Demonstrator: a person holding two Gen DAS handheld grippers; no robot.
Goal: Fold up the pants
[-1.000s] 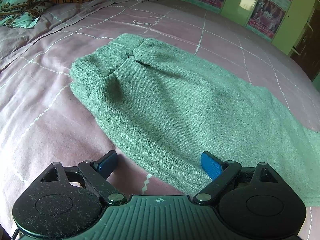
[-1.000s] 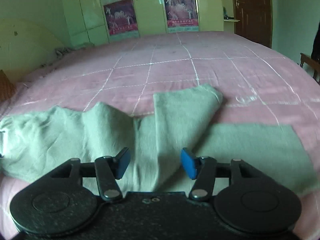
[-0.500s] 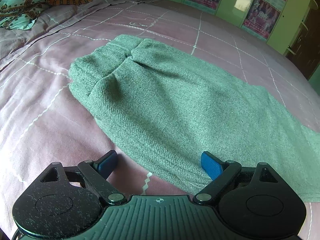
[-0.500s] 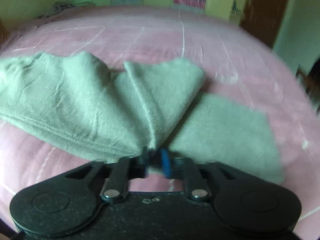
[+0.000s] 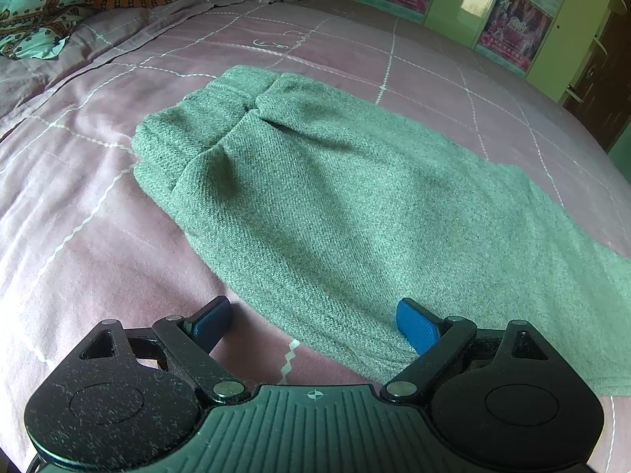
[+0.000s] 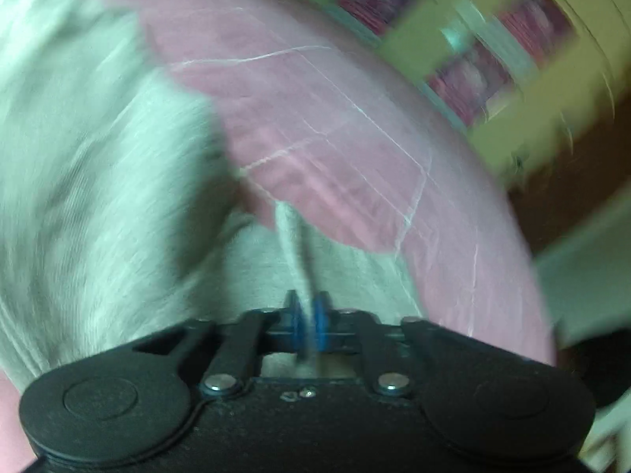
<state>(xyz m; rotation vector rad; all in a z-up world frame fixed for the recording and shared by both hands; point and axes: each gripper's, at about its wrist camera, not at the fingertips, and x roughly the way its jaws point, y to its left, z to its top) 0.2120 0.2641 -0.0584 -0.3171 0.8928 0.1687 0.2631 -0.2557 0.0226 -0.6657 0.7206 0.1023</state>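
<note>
Left gripper [image 5: 313,321]: jaws wide apart, blue pads [image 5: 418,325] clear of any cloth, nothing held. It hangs over the near edge of the green pants [image 5: 335,197]. The pants' near hem runs diagonally between the two fingers: the right finger sits over the cloth, the left finger over bare pink bedspread [image 5: 79,236]. From the left gripper the pants stretch ahead and off to the right, lying flat on the bed. The bunched, rolled waist end lies ahead and to the left, farther out. Beyond that, more bedspread with white grid lines. Patterned pillows [image 5: 35,4] sit far ahead at the left. Green cabinet doors with posters [image 5: 512,27] stand far ahead at the right.

Right gripper [image 6: 309,321]: jaws pressed together, clamped on a thin fold of the pants [image 6: 98,177], a ridge of cloth standing up between the blue pads [image 6: 321,321]. The view is heavily motion-blurred and tilted. Pants cloth spreads directly under and ahead of the right gripper and fills the whole left side. Ahead and to the right is bare pink bedspread [image 6: 335,118]. Far ahead at the upper right are the cabinets with posters [image 6: 473,79], smeared.
</note>
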